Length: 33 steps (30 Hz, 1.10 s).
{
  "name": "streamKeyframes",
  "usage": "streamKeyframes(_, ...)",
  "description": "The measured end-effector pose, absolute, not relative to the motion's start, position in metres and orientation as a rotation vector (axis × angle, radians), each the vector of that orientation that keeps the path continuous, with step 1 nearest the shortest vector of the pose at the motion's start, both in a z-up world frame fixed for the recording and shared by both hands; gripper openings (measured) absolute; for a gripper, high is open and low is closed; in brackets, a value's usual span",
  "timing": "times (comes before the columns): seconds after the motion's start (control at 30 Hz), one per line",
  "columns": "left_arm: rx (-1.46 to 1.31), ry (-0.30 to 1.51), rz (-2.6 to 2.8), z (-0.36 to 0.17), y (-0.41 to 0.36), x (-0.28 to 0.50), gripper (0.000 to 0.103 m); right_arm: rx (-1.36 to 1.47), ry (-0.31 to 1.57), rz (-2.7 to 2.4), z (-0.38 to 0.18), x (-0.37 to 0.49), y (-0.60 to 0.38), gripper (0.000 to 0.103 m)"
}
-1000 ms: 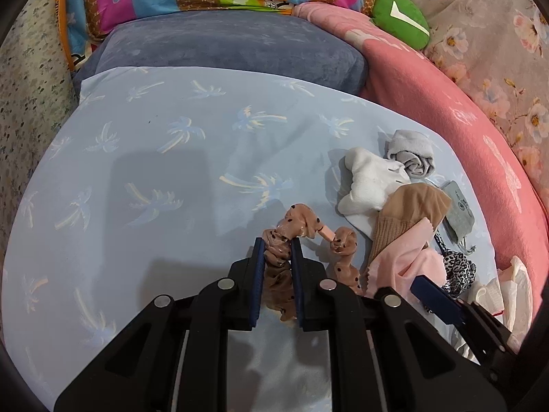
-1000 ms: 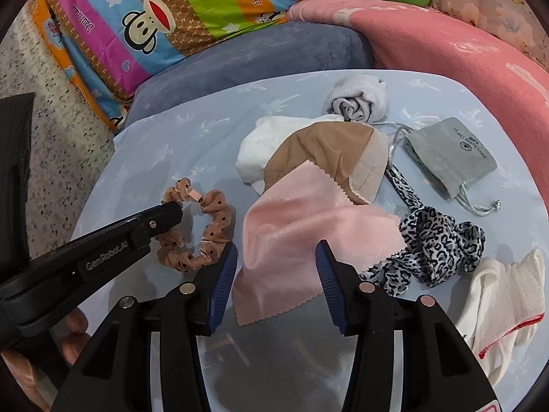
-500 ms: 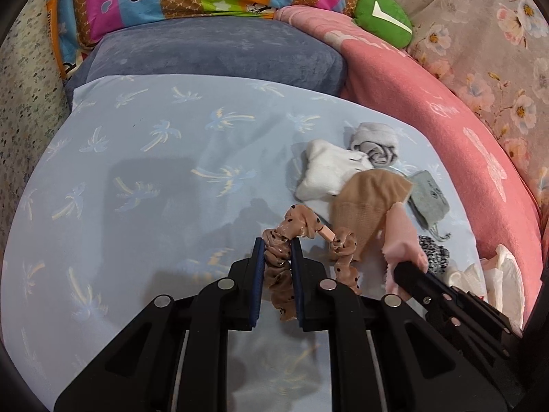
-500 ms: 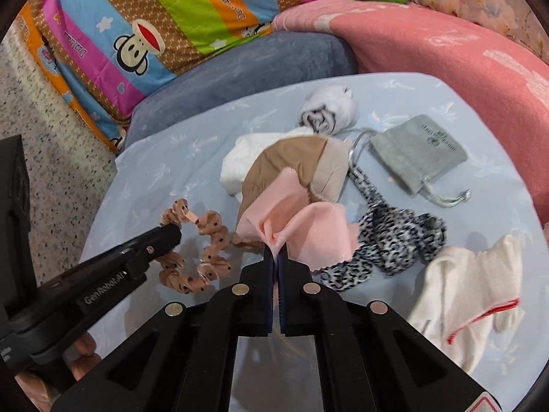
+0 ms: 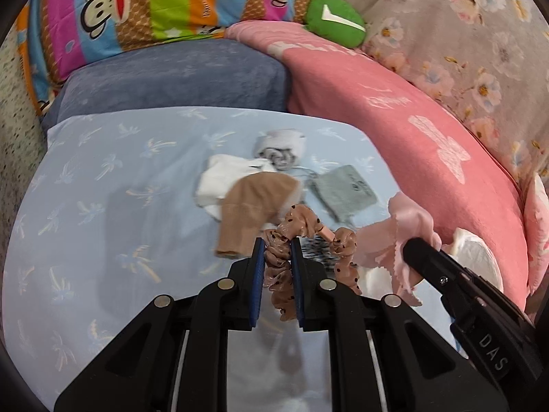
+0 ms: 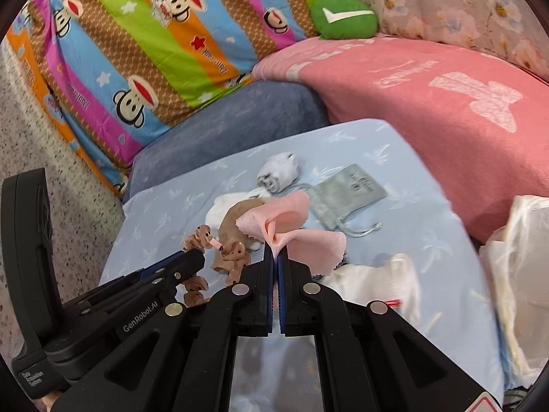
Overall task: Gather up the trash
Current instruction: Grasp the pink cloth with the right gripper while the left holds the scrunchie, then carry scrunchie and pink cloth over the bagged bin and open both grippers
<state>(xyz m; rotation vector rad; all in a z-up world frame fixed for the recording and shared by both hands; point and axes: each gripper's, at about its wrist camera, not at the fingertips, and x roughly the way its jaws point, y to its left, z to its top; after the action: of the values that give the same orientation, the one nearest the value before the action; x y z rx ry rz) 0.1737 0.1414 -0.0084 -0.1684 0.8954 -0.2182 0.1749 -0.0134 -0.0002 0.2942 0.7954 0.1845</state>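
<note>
Your left gripper (image 5: pixel 277 250) pinches a brown polka-dot scrunchie (image 5: pixel 310 237), lifted above the blue palm-print sheet (image 5: pixel 103 206). Your right gripper (image 6: pixel 275 257), just beside it, is clamped tight on a pink cloth (image 6: pixel 291 226).

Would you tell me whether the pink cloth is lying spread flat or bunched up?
Bunched up: the right gripper pinches the pink cloth into folds.

The left gripper (image 5: pixel 278 240) clamps narrowly, pointing toward twelve o'clock and tilted downward. The right gripper (image 6: pixel 275 252), at its three o'clock, is pinched fully closed.
</note>
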Motion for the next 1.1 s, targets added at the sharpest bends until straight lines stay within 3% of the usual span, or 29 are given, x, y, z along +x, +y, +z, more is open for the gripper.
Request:
streamKeyframes(0.3, -0.104, 0.881, -0.325, 0.009, 0.07, 0.158, 0.015, 0.345, 0.734, 0.071, 0.018, 0.143, -0.097, 0.002)
streamKeyframes(0.93, 0.045, 0.894, -0.549, 0.01, -0.079, 0.129, 0.017, 0.466, 0.703, -0.157, 0.004, 0.071, -0.252, 0.002)
streamKeyframes(1.1, 0.064, 0.913, -0.591, 0.005, -0.107, 0.125, 0.02, 0.481, 0.701, -0.187, 0.001, 0.062, -0.273, 0.008)
